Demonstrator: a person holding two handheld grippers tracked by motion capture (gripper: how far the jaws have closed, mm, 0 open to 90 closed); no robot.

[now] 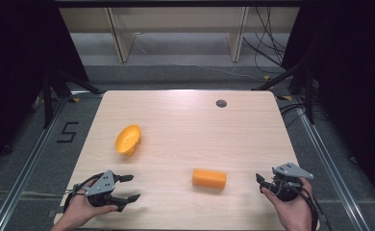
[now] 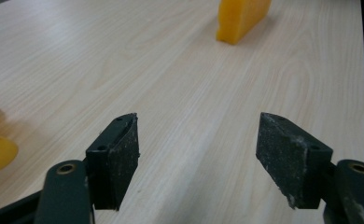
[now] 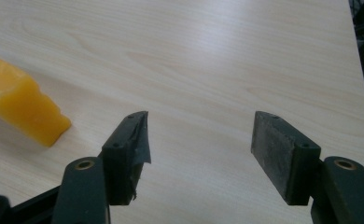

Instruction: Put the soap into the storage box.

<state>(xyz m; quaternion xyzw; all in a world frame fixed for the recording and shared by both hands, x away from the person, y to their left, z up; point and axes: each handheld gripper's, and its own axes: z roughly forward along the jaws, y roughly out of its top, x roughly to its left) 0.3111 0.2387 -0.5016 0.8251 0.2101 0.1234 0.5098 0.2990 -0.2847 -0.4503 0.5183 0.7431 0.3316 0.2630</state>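
High view: the orange rectangular block point(image 1: 209, 178) lies flat on the pale wood-grain table point(image 1: 185, 120), near the front edge, between your two hands. At about ten o'clock from the block, well apart from it, the orange plastic bowl point(image 1: 128, 139) rests tipped on its side, its opening turned toward you. Your left gripper point(image 1: 126, 187) sits at about nine o'clock from the block, jaws spread wide with nothing between them. Your right gripper point(image 1: 260, 182) sits at about three o'clock, near the block but not touching it. Right gripper view: its jaws stand wide apart over bare wood, the block lying off at ten o'clock. A small grey round disc point(image 1: 221, 103) lies at twelve o'clock, near the table's far edge.
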